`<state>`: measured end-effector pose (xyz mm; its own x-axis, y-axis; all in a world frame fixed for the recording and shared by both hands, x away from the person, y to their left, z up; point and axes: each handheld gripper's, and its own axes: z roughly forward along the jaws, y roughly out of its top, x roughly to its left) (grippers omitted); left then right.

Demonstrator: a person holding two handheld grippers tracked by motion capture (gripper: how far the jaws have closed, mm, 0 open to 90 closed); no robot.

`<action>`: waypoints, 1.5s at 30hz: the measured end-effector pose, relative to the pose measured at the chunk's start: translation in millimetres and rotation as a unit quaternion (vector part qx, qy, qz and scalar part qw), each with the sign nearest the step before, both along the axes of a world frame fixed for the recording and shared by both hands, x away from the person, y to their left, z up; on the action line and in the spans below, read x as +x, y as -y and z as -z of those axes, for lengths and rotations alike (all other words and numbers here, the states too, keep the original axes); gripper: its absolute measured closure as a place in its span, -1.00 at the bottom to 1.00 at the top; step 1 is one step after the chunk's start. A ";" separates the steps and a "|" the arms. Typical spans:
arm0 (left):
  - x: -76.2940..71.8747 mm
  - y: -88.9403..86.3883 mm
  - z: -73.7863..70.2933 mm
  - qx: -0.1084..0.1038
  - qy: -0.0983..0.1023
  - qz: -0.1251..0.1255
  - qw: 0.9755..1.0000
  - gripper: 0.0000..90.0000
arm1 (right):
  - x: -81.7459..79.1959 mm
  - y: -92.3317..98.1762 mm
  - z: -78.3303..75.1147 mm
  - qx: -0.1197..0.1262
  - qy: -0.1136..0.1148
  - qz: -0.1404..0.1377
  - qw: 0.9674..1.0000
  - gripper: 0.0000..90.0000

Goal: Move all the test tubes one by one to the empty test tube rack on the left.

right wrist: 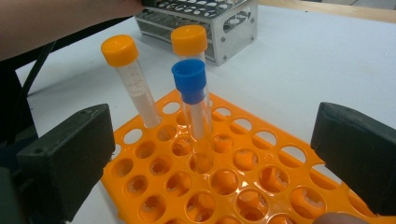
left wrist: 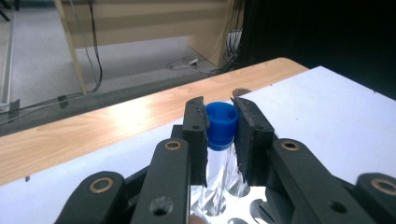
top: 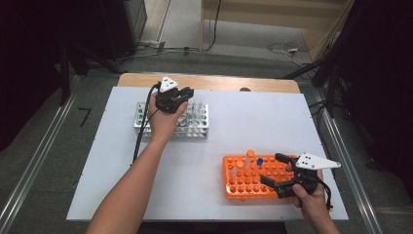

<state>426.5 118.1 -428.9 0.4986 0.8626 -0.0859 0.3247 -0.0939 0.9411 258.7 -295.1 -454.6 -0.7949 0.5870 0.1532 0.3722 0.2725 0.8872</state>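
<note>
A: Where's the blue-capped tube (left wrist: 221,122)?

B: Over the metal rack (top: 171,117) near the table's (top: 122,185) far edge, a clear tube pinched at its cap by the left tongs (left wrist: 221,123); seemingly going in.

A: And what's left?

B: Three tubes stand in the orange rack (right wrist: 243,186) at the near right corner. The right tongs (top: 272,169) gape empty beside them.

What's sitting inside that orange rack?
The orange rack holds three tubes: two orange-capped tubes and one blue-capped tube. The other holes look empty; their bottoms can't be seen.
</note>
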 end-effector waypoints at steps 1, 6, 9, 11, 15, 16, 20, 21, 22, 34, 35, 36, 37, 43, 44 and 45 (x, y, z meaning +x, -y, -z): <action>0.0 0.0 0.0 0.000 0.000 0.000 1.000 0.69 | 0.1 0.0 0.0 0.000 0.000 0.000 1.000 -1.00; -0.3 0.4 1.9 0.006 -0.026 0.007 1.000 0.67 | 0.6 -0.1 0.8 -0.002 0.000 -0.001 1.000 -1.00; -0.4 -1.0 1.5 -0.001 -0.033 0.013 0.999 0.61 | 0.7 -0.4 1.0 -0.002 0.000 0.000 1.000 -1.00; -2.3 -2.6 -0.6 -0.020 -0.035 0.013 0.999 0.44 | 0.9 -0.6 1.0 -0.003 0.001 -0.001 1.000 -1.00; -7.5 -3.5 -4.6 -0.030 -0.032 0.013 0.999 0.16 | 1.0 -0.6 0.8 -0.004 0.000 0.000 1.000 -1.00; -7.5 -3.5 -4.6 -0.030 -0.032 0.013 0.999 0.10 | 1.1 -0.7 0.8 -0.003 0.000 0.000 1.000 -1.00; -17.2 -5.0 -10.2 -0.041 -0.029 0.022 0.998 -0.13 | 1.3 -0.9 0.8 -0.003 0.000 0.000 1.000 -1.00; -22.0 -6.0 -12.4 -0.045 -0.027 0.026 0.998 -0.18 | 1.4 -1.1 0.8 -0.004 0.000 0.001 1.000 -1.00; -25.7 -6.7 -14.1 -0.049 -0.028 0.029 0.998 -0.23 | 1.4 -1.2 0.8 -0.004 0.000 0.001 1.000 -1.00; -72.2 -3.2 -21.4 -0.052 -0.026 0.066 0.996 -0.92 | 2.3 -5.7 1.5 -0.004 -0.001 0.000 1.000 -0.95; -72.2 -3.2 -21.4 -0.052 -0.026 0.066 0.996 -0.95 | 2.4 -6.4 1.8 -0.004 -0.003 0.001 1.000 -0.95; -81.0 -2.3 -21.0 -0.052 -0.023 0.075 0.996 -0.98 | 2.7 -6.8 2.1 -0.005 -0.003 0.000 1.000 -0.94; -85.5 -1.9 -20.9 -0.052 -0.020 0.077 0.996 -0.98 | 2.9 -7.4 2.4 -0.005 -0.004 -0.002 1.000 -0.94; -109.1 -2.8 -18.8 -0.062 -0.018 0.090 0.994 -1.00 | 3.2 -10.6 3.6 -0.007 -0.007 -0.005 1.000 -0.93; -112.7 -2.8 -18.4 -0.061 -0.018 0.092 0.994 -1.00 | 3.4 -11.1 3.9 -0.006 -0.009 -0.006 1.000 -0.93; -116.5 -3.0 -17.8 -0.058 -0.018 0.094 0.994 -1.00 | 3.4 -11.5 4.0 -0.006 -0.011 -0.006 1.000 -0.93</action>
